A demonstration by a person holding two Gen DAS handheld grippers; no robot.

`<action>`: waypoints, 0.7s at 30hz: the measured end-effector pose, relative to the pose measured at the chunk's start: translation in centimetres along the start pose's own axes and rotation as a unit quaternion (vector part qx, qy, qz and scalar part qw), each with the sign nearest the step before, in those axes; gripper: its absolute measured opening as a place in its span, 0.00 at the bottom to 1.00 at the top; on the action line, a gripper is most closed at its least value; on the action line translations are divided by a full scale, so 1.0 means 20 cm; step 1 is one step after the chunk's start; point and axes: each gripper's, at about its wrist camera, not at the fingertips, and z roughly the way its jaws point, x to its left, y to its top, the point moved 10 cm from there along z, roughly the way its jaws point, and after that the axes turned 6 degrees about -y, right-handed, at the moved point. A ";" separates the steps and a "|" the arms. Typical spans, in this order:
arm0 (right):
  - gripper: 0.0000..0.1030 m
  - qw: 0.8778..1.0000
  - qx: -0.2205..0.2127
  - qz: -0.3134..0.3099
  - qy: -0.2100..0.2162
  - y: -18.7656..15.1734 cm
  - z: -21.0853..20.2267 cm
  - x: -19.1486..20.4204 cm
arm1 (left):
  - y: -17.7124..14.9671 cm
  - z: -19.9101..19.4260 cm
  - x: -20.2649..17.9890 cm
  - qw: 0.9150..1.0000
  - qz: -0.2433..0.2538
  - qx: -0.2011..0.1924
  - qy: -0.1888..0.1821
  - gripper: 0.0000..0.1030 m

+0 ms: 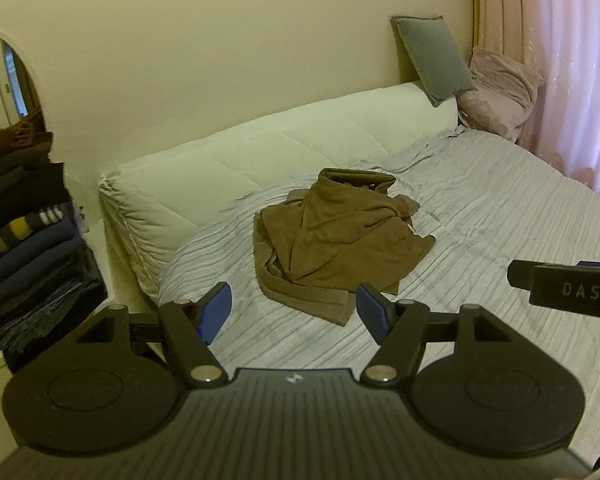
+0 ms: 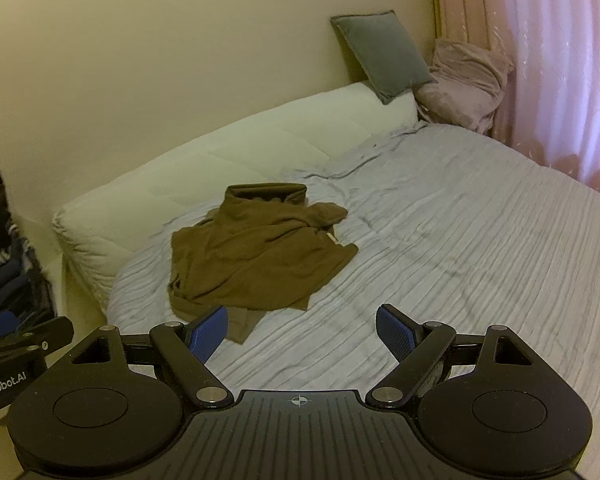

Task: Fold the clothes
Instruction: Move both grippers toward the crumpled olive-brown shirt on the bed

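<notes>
1. Brown garment [image 1: 340, 236] lies crumpled on the bed [image 1: 500, 208], beside a folded stack [image 1: 27, 224].
2. Left claw [image 1: 293, 306] and right claw [image 2: 302, 332] hover apart, empty.
3. Next, likely: pinch the hem and spread it flat.

A bed [image 1: 500, 216] fills most of both views, covered by a pale grey ribbed spread, wrinkled toward 12 o'clock. Along its far side, from 9 to 12 o'clock, a cream quilted bolster [image 1: 259, 144] lies against a plain cream wall [image 1: 219, 40]. At 1 o'clock a grey cushion [image 1: 432, 56] leans tilted on the wall, touching a crumpled pink pillow [image 1: 500, 92] just beside it in the corner. Pink curtains [image 1: 572, 60] hang from 1 to 3 o'clock, daylight glowing through them. At 9 o'clock an arched mirror [image 1: 15, 76] shows at the edge.
</notes>
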 end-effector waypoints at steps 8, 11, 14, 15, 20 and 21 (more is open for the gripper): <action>0.82 1.000 0.001 0.024 0.002 0.13 0.22 0.05 | 0.10 0.26 0.11 1.000 -0.001 0.020 -0.020 0.64; 0.82 0.999 -0.004 0.040 0.012 0.18 0.29 0.06 | 0.12 0.36 0.16 0.999 -0.007 0.026 -0.030 0.64; 0.82 0.999 0.003 0.051 0.019 0.21 0.37 0.06 | 0.13 0.47 0.22 0.998 -0.015 0.038 -0.045 0.63; 0.82 0.998 0.010 0.057 0.021 0.21 0.41 0.06 | 0.13 0.50 0.23 0.998 -0.016 0.042 -0.050 0.63; 0.81 0.992 0.065 0.104 0.038 0.14 0.63 0.04 | 0.13 0.71 0.29 0.995 -0.020 0.063 -0.071 0.60; 0.81 0.990 0.078 0.113 0.039 0.12 0.68 0.03 | 0.13 0.75 0.30 0.995 -0.021 0.067 -0.076 0.59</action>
